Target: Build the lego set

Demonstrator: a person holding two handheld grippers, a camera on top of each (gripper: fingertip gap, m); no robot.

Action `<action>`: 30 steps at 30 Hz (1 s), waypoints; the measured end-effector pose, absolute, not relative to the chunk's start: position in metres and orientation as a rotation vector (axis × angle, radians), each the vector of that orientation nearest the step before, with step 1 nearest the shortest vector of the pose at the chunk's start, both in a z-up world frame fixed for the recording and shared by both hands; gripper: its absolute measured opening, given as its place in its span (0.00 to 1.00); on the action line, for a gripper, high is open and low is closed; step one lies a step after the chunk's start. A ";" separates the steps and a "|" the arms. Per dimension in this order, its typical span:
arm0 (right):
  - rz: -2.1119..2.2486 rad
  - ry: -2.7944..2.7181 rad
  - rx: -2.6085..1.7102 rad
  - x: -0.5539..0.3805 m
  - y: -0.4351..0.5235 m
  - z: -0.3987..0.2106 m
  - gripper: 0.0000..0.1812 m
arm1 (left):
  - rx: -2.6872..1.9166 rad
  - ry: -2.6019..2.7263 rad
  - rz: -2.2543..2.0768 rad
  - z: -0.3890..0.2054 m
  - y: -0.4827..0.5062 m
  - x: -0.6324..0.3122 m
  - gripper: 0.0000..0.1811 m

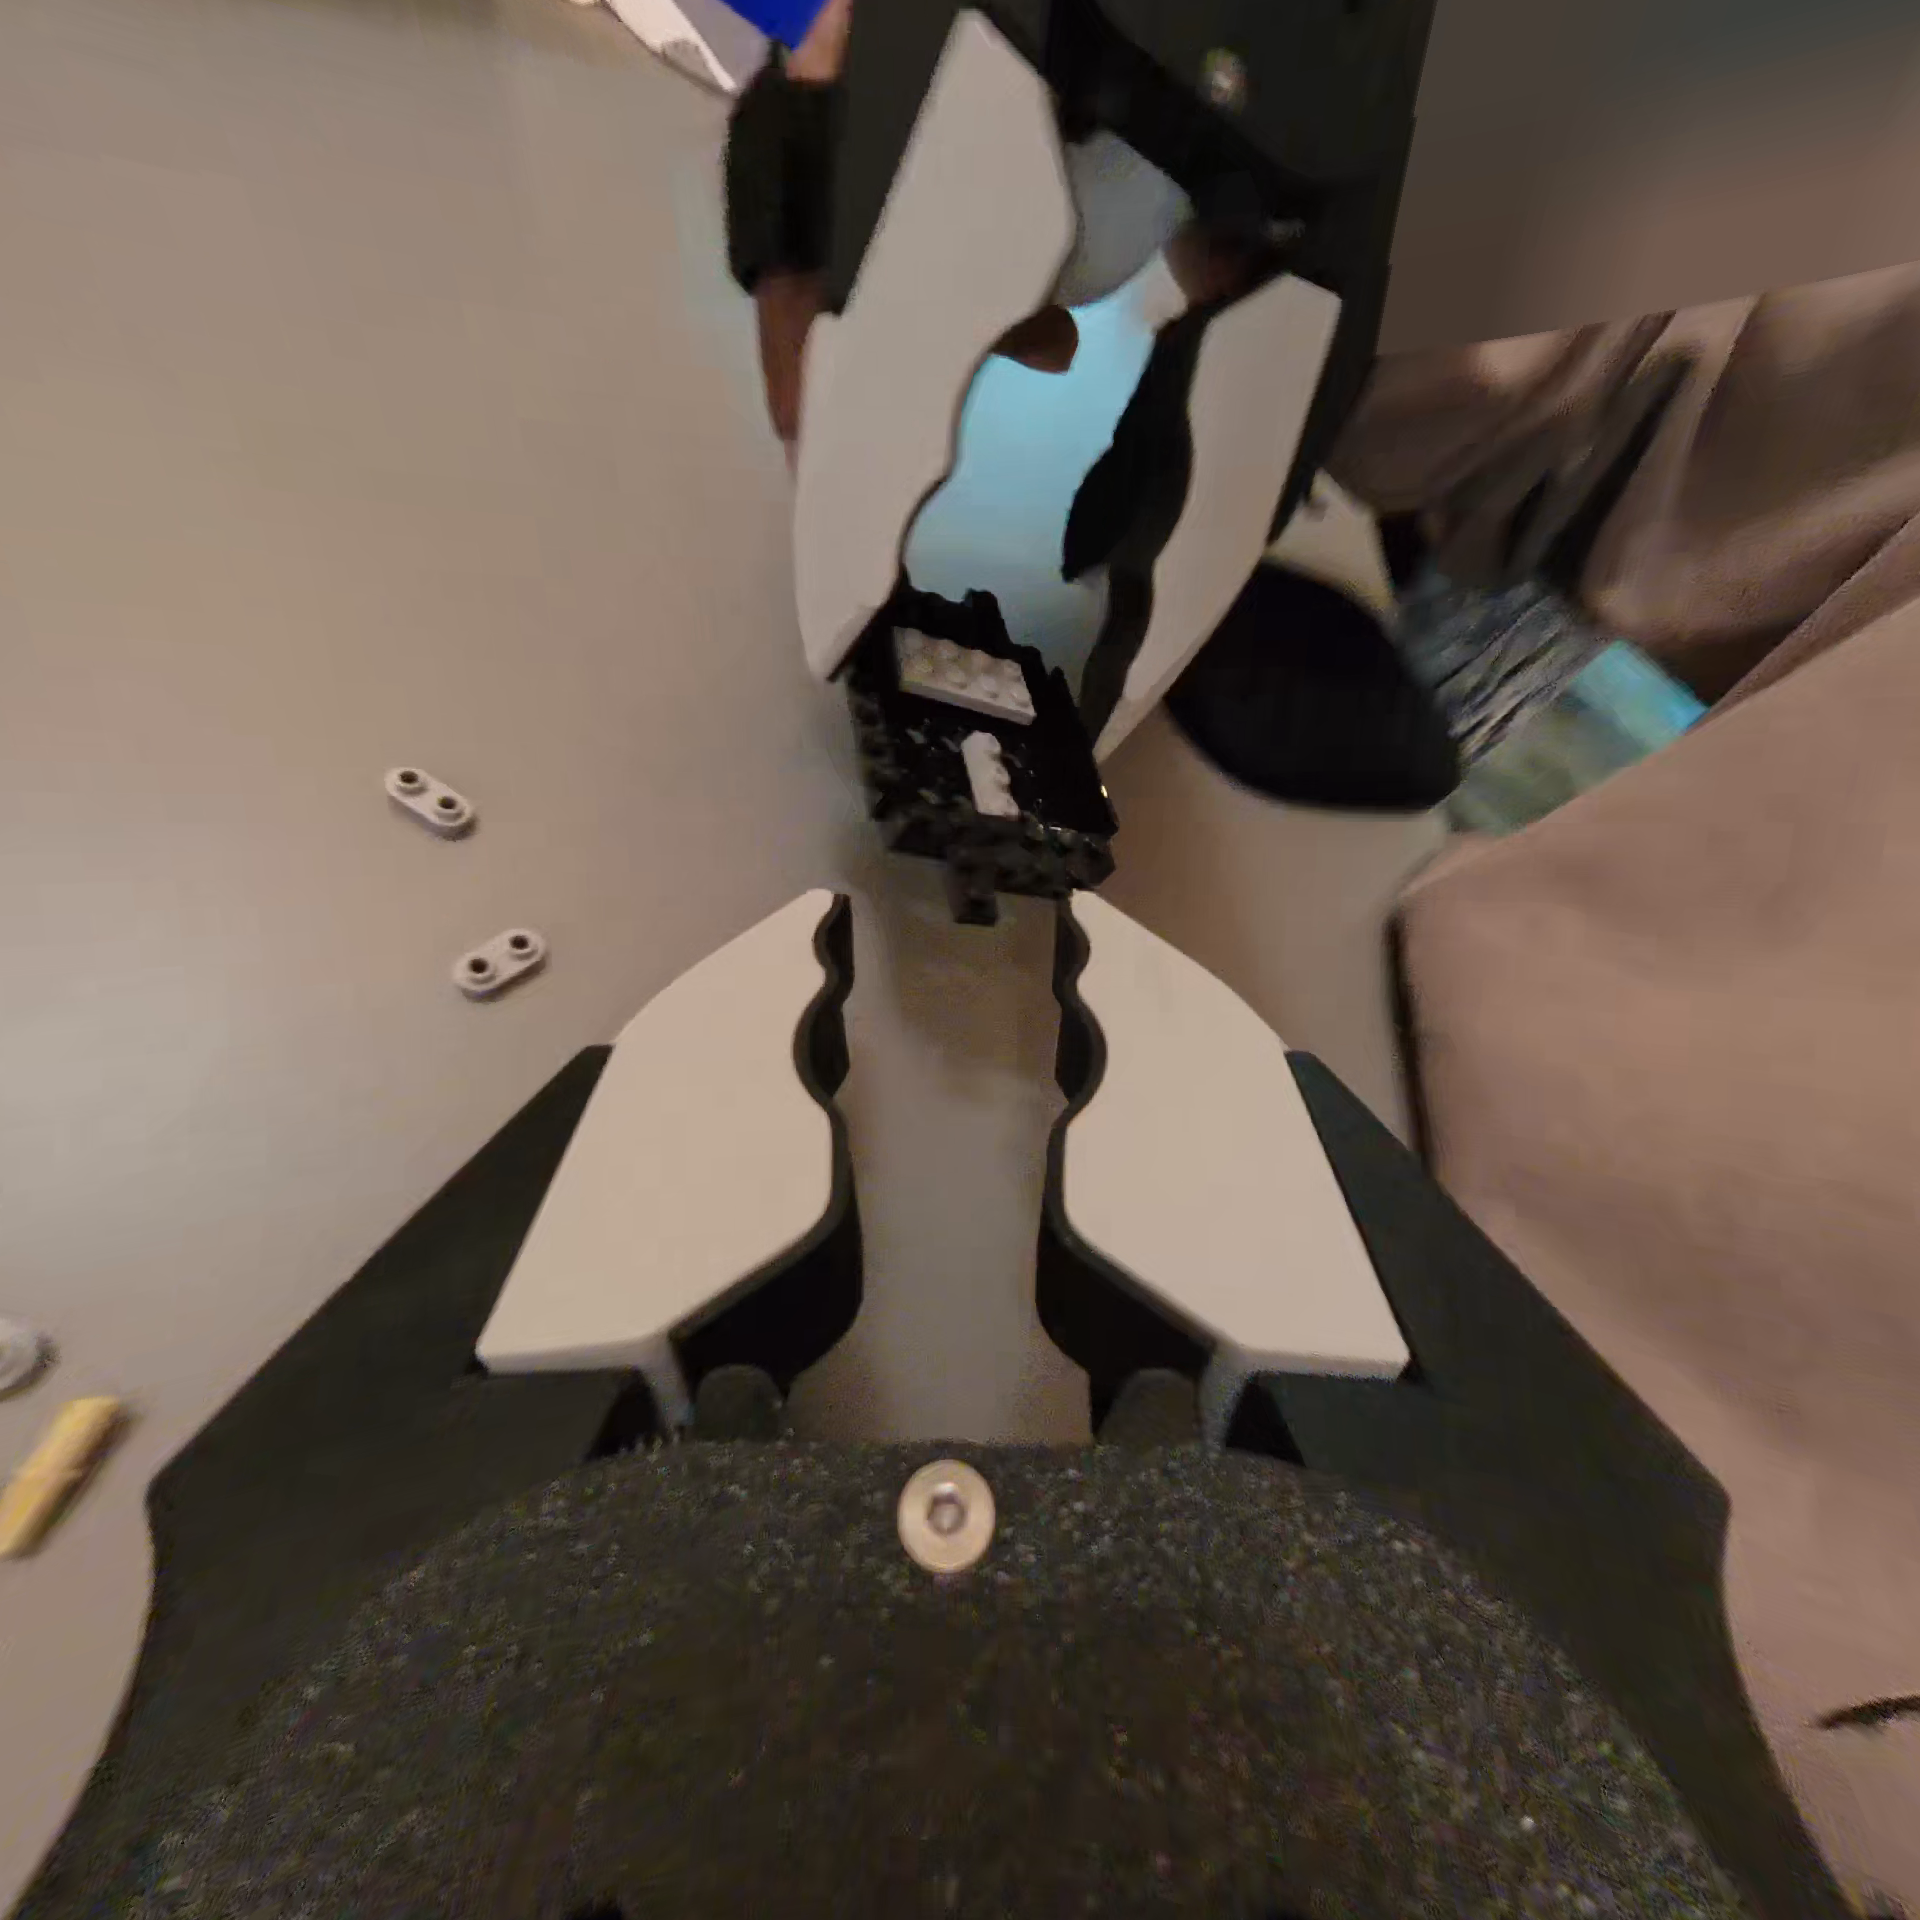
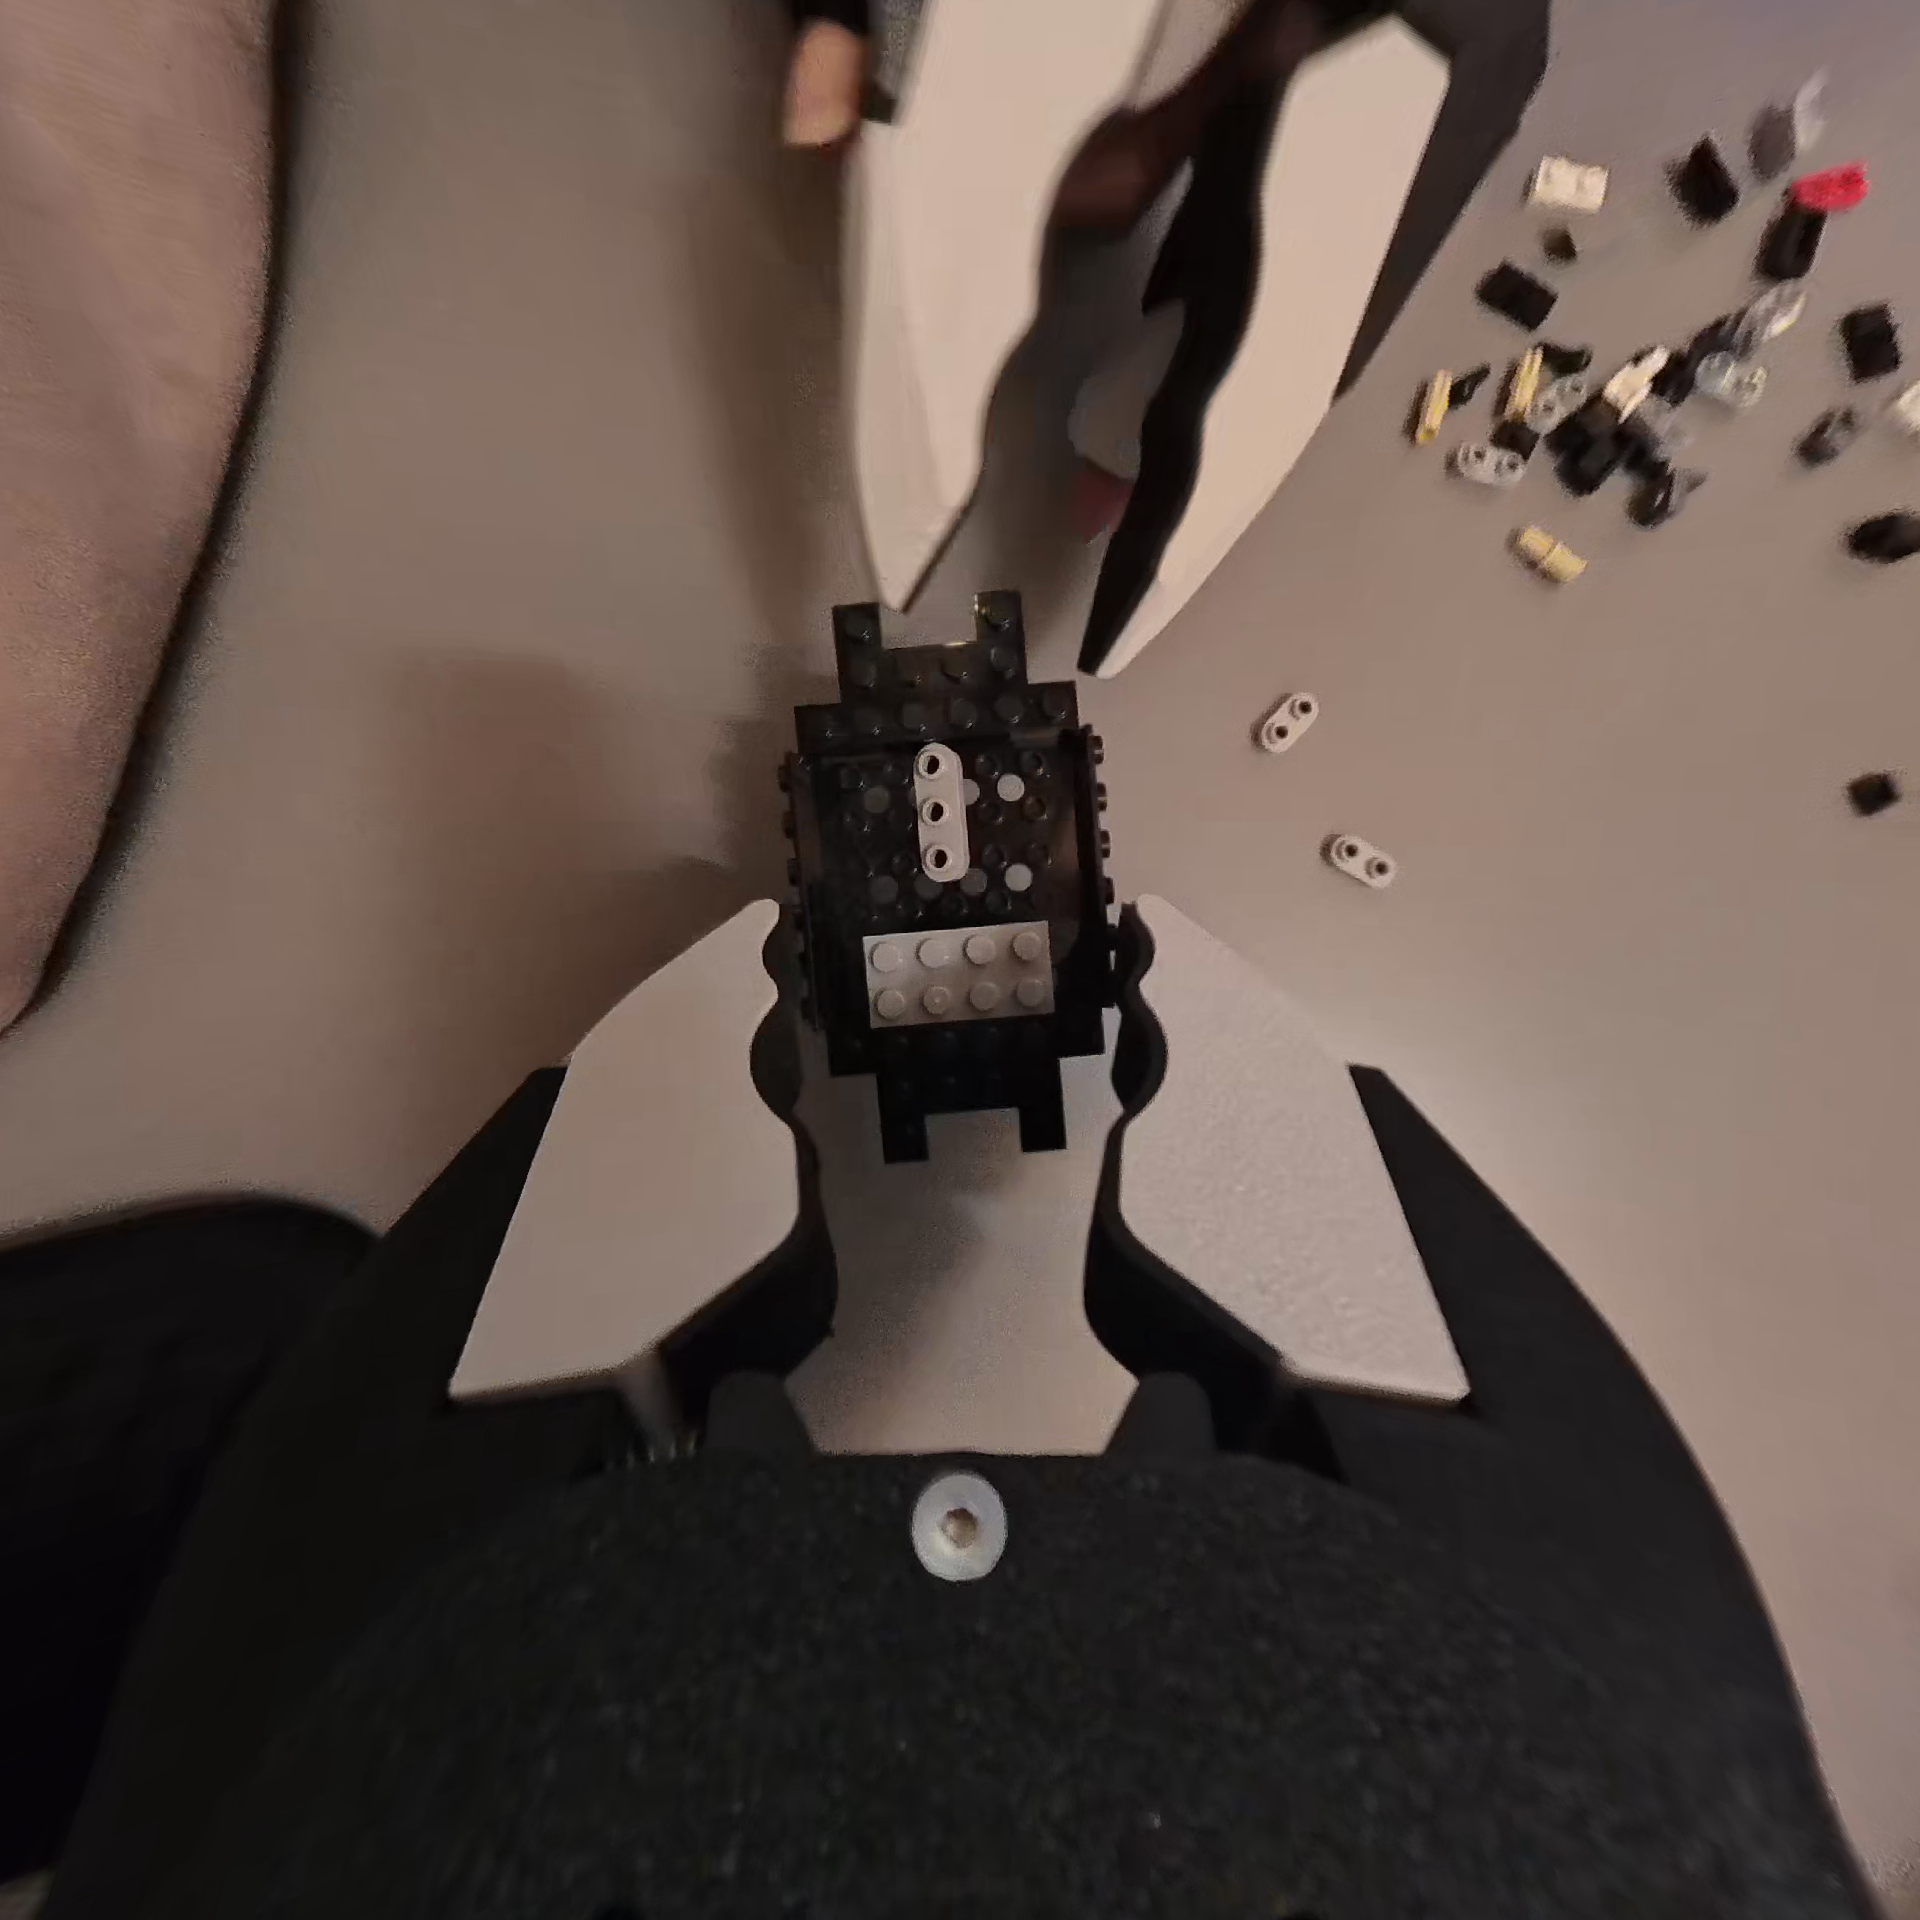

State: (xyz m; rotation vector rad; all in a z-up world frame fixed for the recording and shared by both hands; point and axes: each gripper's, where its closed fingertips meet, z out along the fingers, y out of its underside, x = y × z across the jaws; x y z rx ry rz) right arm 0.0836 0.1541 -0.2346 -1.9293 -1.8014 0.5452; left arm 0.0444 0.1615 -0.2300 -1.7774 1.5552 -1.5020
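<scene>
- Held off the table: a black studded chassis (image 2: 940,883), clamped at its sides by the right gripper (image 2: 951,951), both tips pressed against its low walls.
- Already seated on that chassis: a grey two-by-four plate (image 2: 961,977) near the gripper end, and a narrow light-grey three-hole plate (image 2: 940,816) farther up the middle.
- Otherwise bare black studs across the floor, with forked prongs at either end; an early stage, judging by so little on it.
- Facing it from the far end: the left gripper (image 1: 951,930), jaws apart and holding nothing, tips just short of the chassis's near prongs.
- Lying loose on the grey table (image 2: 1558,987): two small grey two-hole plates (image 2: 1356,857), near the chassis but apart from it.
- Farther right on the table: a scattered heap of unused pieces (image 2: 1662,384), mostly black, with tan, clear and one red-topped part, blurred.
- Most of the build left to do, by that heap; the two small plates look the likeliest next pick for the free left gripper.
</scene>
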 end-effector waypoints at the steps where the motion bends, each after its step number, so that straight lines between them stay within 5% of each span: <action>1: 0.527 -1.831 -1.911 0.084 0.153 -0.228 0.32 | -1.808 1.501 -1.584 -0.225 0.161 0.046 0.19; 9: 0.452 -2.054 -1.800 0.086 0.142 -0.205 0.32 | -1.904 1.169 -2.187 -0.191 0.140 0.052 0.11; 24: 0.536 -2.327 -1.583 0.066 0.110 -0.209 0.32 | -2.058 1.292 -2.419 -0.200 0.110 0.052 0.15; 30: 0.531 -2.448 -1.493 0.057 0.102 -0.217 0.32 | -2.158 1.220 -2.465 -0.207 0.106 0.052 0.07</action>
